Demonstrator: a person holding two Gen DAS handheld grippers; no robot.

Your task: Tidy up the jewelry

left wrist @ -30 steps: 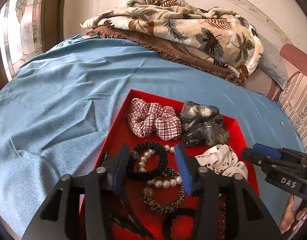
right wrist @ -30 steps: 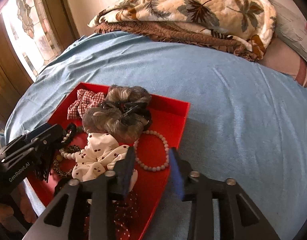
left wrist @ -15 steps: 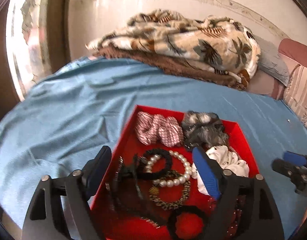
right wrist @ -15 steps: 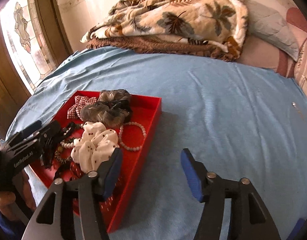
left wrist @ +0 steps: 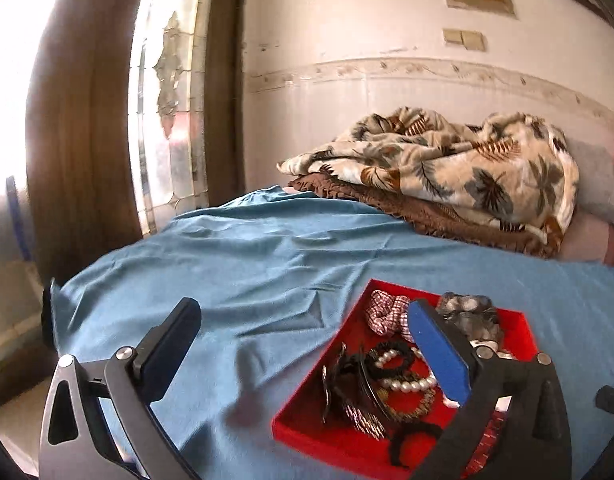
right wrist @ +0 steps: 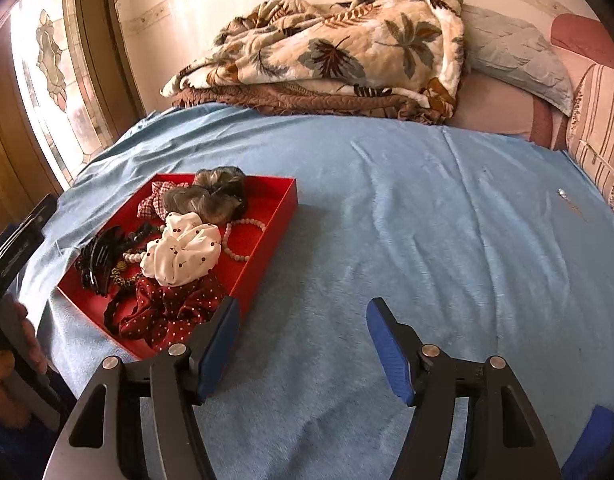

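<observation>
Maroon dotted scrunchie (right wrist: 175,312) in red tray (right wrist: 267,256), right view only.

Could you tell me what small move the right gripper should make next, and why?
Probably swing the right gripper left toward the red tray and down over the white scrunchie. Its jaws, just opened, stand empty over bare blue sheet, while everything is still jumbled together in the tray.

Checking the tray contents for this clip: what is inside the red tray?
The red tray holds a white dotted scrunchie, a dark red dotted one, a plaid one, grey ones, a bead bracelet and a black claw clip. Whatever lies beneath the scrunchies is hidden.
</observation>
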